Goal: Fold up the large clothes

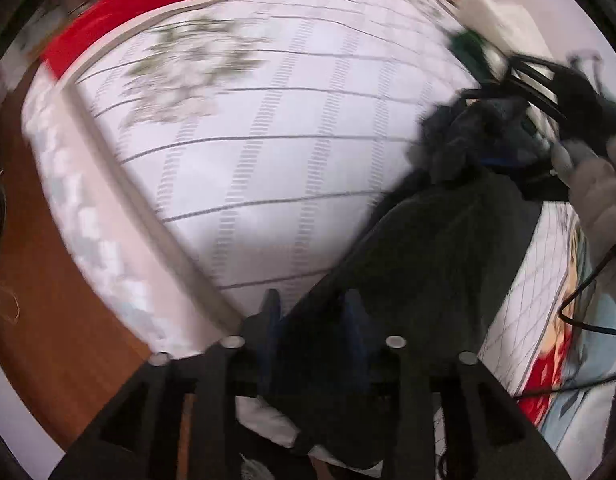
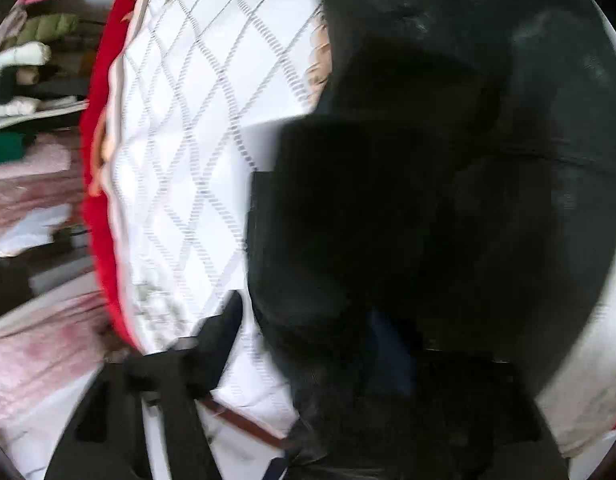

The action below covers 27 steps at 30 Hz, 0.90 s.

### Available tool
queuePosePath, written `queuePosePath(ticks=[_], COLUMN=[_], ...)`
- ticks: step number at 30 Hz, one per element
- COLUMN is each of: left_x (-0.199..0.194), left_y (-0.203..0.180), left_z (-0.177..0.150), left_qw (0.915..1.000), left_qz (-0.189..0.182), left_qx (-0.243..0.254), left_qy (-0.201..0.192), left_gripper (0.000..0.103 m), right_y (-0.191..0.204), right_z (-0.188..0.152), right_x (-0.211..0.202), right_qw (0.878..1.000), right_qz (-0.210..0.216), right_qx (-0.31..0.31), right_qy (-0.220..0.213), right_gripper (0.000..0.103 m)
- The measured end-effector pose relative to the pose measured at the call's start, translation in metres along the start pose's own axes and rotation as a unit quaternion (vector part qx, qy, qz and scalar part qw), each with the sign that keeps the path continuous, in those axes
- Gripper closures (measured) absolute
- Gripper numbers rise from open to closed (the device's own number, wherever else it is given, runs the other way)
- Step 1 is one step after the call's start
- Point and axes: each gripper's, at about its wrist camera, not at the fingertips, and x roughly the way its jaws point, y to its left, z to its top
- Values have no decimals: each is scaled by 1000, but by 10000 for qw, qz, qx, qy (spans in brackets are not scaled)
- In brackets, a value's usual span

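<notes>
Garment: dark coat [image 1: 440, 248], 3 o'clock on white quilt [image 1: 267, 160]; soft, heavy, slick; grab hem corners
Left gripper [image 1: 314, 308]: coat btwn jaws, grip unclear
Right gripper [image 2: 308, 344]: can't tell; blurred

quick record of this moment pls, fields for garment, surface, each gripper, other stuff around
garment: dark garment, bunched, lying on the bed
surface: white quilted bedcover with grid lines, red edge
left gripper: dark cloth lies between its fingers; grip unclear
right gripper: mostly hidden by dark cloth, state unclear
beyond bed: folded clothes pile
image: motion blurred
</notes>
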Motion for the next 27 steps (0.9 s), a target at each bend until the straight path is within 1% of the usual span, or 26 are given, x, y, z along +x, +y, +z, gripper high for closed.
queuePosePath(ticks=[1,3,4,5,6,7,8,9,10,11,12,13,14,15,17,18,19,20,21,22,23,24,25,26,27], left_x=[-6,-17,-22,-22,-20,-16,-8,5,16,30,46,66,73,75,72,69,68,66,65,63,59,58,52,45,36], left_y=[8,17,17,15,10,2,-5,-15,-16,-19,-20,-18,-13,-8,-4,-5,-7,-12,-16,-20,-25,-31,-36,-40,-46], left_z=[-4,-13,-17,-19,-21,-22,-21,-22,-20,-18,-16,-13,-10,-6,-1,1,2,3,4,4,5,8,9,9,9], left_qw=[9999,9997,9995,9995,9995,9995,9994,9988,9979,9961,9944,9936,9937,9945,9953,9949,9944,9931,9915,9901,9883,9871,9859,9847,9832], left_qz=[58,147,163,187,224,255,306,458,616,850,1030,1094,1096,1031,932,991,1045,1167,1287,1376,1485,1550,1614,1677,1752], left_qx=[-70,-157,-182,-160,-103,-30,54,120,144,185,251,229,94,-47,-182,-142,-73,67,189,273,357,395,431,448,461], left_qy=[-52,-125,-179,-209,-214,-197,-153,-131,-143,-122,-23,152,192,203,189,156,132,111,88,58,26,11,-45,-123,-215], left_gripper=[49,36,36,36,34,28,25,25,24,24,24,16,9,0,0,0,0,0,0,0,0,0,0,0,0], right_y=[2,4,0,-6,-15,-28,-44,-53,-74,-90,-111,-133,-150,-169,-184,-187,-185,-181,-175,-170,-167,-172,-178,-186,-197], right_z=[0,-3,-7,-9,-10,-12,-11,-9,-4,1,9,19,29,44,67,73,81,84,83,82,77,70,61,53,41], right_x=[-2,-16,-32,-45,-61,-83,-104,-115,-130,-137,-141,-139,-133,-122,-97,-86,-69,-56,-52,-51,-53,-59,-66,-74,-85], right_qw=[9999,9979,9948,9918,9892,9892,9910,9918,9920,9914,9908,9911,9918,9930,9950,9952,9935,9913,9914,9919,9914,9894,9868,9833,9790], right_qz=[142,587,960,1221,1396,1343,1066,839,415,127,-71,-125,-130,55,407,563,983,1222,1109,980,953,1076,1213,1341,1369], right_qx=[-70,-259,-343,-384,-420,-442,-440,-412,-336,-245,-100,81,230,360,351,294,133,-17,-202,-308,-318,-138,59,287,566], right_qy=[32,99,82,9,-124,-379,-686,-870,-1148,-1277,-1349,-1326,-1254,-1127,-841,-749,-561,-494,-670,-750,-837,-966,-1072,-1199,-1400], right_gripper=[31,31,31,31,31,31,31,31,31,31,31,31,31,31,31,31,31,33,48,56,67,80,85,86,86])
